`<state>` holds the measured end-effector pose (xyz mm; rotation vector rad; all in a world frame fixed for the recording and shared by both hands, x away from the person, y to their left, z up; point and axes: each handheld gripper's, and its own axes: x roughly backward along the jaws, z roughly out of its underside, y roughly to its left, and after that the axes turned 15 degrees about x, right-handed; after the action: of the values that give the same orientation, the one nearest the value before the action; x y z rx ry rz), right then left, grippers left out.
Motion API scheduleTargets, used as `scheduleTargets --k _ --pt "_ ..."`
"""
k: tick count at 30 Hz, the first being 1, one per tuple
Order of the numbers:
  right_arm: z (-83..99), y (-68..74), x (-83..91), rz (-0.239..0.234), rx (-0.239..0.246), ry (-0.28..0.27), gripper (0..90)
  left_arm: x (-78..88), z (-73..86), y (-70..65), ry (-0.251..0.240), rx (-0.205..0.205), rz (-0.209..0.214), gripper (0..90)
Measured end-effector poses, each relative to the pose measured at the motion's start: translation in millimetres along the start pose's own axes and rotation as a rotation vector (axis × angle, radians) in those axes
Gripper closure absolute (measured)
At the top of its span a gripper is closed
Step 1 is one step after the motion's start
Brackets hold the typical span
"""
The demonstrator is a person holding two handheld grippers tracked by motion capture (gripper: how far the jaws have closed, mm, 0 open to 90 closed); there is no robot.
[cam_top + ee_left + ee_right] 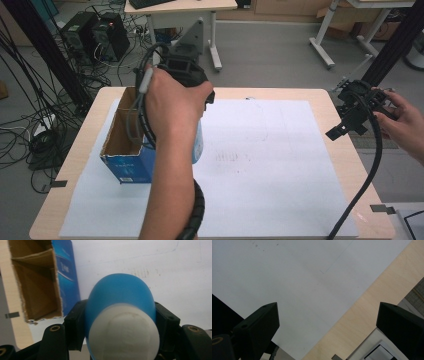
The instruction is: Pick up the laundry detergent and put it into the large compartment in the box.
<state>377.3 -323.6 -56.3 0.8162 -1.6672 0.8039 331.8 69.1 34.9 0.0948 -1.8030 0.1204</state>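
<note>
Left gripper (120, 322) jaws grasp a blue, white-capped, perhaps bottle-shaped container (120, 307); right gripper (327, 325) jaws released.

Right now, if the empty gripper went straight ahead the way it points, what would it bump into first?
Probably the white paper sheet on the table. The right gripper has open jaws with nothing between them.

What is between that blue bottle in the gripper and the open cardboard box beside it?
Nothing visible. The left gripper is shut on the blue bottle, and the cardboard box lies just beside it with its open mouth showing. Only bare white paper lies between them.
</note>
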Motion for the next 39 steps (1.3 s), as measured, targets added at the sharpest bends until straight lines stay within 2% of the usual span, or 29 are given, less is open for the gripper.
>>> scheduleTargets --k 2,3,5,6,8,9,14,24,30,34,39 --pt "-3.1 -0.1 1.2 0.003 0.005 0.001 4.5 10.0 -5.5 11.3 -0.016 0.027 -0.001 38.2" --pt "-5.1 0.7 2.0 0.009 0.008 0.002 4.5 10.0 -5.5 11.3 -0.016 0.027 -0.001 38.2" --pt "-7.6 2.5 3.4 0.017 0.008 0.002 4.5 19.3 -12.0 22.2 -0.021 0.040 -0.004 38.2" --pt "-7.6 2.5 3.4 0.017 0.008 0.002 4.5 19.3 -12.0 22.2 -0.021 0.040 -0.004 38.2" --pt "-13.2 4.7 3.9 0.021 0.017 0.006 4.5 26.4 -17.8 33.9 -0.029 0.057 -0.007 38.2" --pt "-16.5 5.4 3.6 0.020 0.022 0.012 4.5 26.4 -17.8 33.9 -0.029 0.057 -0.007 38.2" --pt "-25.6 5.9 3.0 0.013 0.037 0.019 4.5 33.9 -26.3 51.8 -0.053 0.089 -0.024 38.2" --pt "-40.6 10.3 4.8 0.009 0.068 0.023 4.4 44.3 -42.9 79.8 -0.059 0.121 -0.044 38.3" --pt "-48.7 9.9 2.7 0.002 0.081 0.028 4.4 46.8 -50.2 94.9 -0.072 0.144 -0.041 38.2" --pt "-51.8 9.3 1.2 -0.002 0.087 0.027 4.4 43.8 -59.0 102.9 -0.075 0.163 -0.063 38.2" --pt "-55.2 9.5 0.5 0.001 0.091 0.028 4.4 38.4 -64.0 113.1 -0.085 0.177 -0.070 38.2"
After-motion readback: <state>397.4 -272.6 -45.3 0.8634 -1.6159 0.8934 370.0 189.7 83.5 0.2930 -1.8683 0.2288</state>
